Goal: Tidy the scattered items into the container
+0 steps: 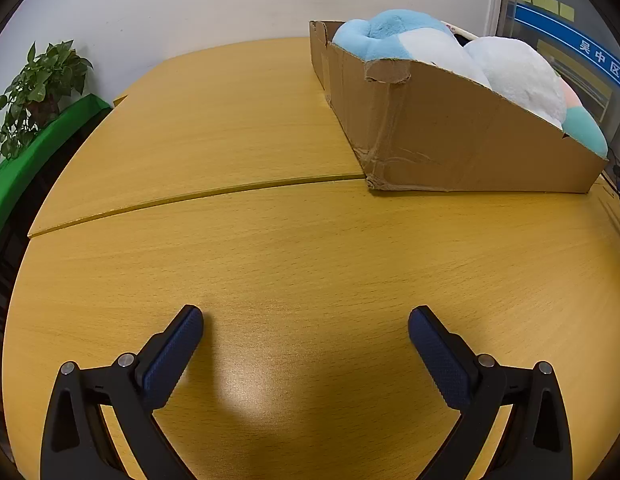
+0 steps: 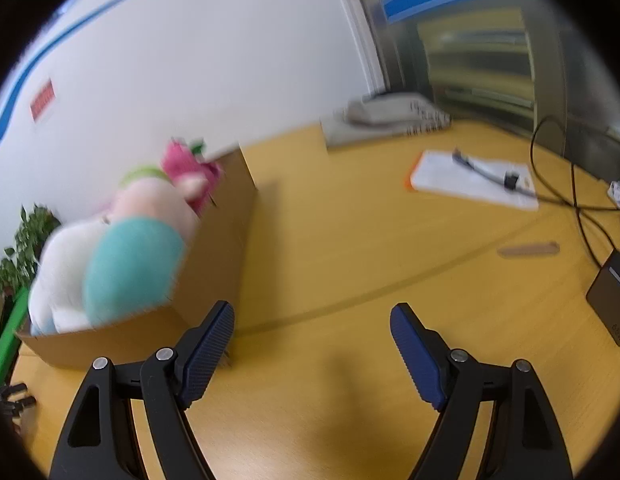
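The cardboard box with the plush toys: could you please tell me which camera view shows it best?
The left wrist view shows the cardboard box best: it is sharp, with its long side wall, torn corner and the plush toys piled above the rim. The right wrist view shows the same box blurred, from one end.

A worn cardboard box (image 1: 449, 144) with a crumpled, torn corner is sitting on the table, its top open. Soft toys are filling it and bulging above the rim: a blue-and-white plush (image 1: 393, 38), a white one (image 1: 517, 76) with a teal patch, and a pink one (image 2: 190, 176), blurred, at the far end.
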A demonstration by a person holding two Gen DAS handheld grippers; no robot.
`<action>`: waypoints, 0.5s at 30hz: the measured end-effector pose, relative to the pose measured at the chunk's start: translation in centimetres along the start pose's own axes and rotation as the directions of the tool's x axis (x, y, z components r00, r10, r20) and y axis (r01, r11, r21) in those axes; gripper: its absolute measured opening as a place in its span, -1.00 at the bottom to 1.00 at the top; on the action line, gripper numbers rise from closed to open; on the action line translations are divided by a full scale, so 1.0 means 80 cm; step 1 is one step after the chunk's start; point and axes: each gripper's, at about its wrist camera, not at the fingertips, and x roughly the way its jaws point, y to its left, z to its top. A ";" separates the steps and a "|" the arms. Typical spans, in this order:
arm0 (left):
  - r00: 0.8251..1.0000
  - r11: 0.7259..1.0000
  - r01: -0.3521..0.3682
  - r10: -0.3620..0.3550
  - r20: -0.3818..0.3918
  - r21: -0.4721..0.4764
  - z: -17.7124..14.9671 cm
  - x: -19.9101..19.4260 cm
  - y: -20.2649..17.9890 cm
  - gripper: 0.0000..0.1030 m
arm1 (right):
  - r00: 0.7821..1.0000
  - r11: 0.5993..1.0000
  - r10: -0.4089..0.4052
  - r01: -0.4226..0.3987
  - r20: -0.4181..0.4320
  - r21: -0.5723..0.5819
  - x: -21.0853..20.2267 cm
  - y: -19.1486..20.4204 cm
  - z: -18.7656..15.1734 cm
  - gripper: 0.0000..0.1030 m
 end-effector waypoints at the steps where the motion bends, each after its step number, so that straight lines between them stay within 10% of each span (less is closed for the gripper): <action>1: 1.000 1.000 0.000 0.000 0.000 0.000 0.000 0.000 0.000 1.00 | 1.000 0.999 0.012 -0.012 -0.001 -0.042 -0.001 0.012 0.000 0.57; 5: 1.000 1.000 -0.001 0.001 0.000 -0.002 0.000 0.000 0.000 1.00 | 0.991 0.958 0.081 -0.108 -0.111 -0.266 0.005 0.064 -0.016 0.57; 13: 1.000 1.000 -0.004 0.004 0.000 -0.006 0.002 0.000 -0.001 1.00 | 0.887 0.815 0.152 -0.362 -0.436 -0.452 0.037 0.107 -0.057 0.57; 15: 1.000 1.000 -0.001 0.001 0.000 -0.002 0.002 0.000 -0.002 1.00 | 0.897 0.773 0.118 -0.352 -0.425 -0.528 0.041 0.107 -0.063 0.59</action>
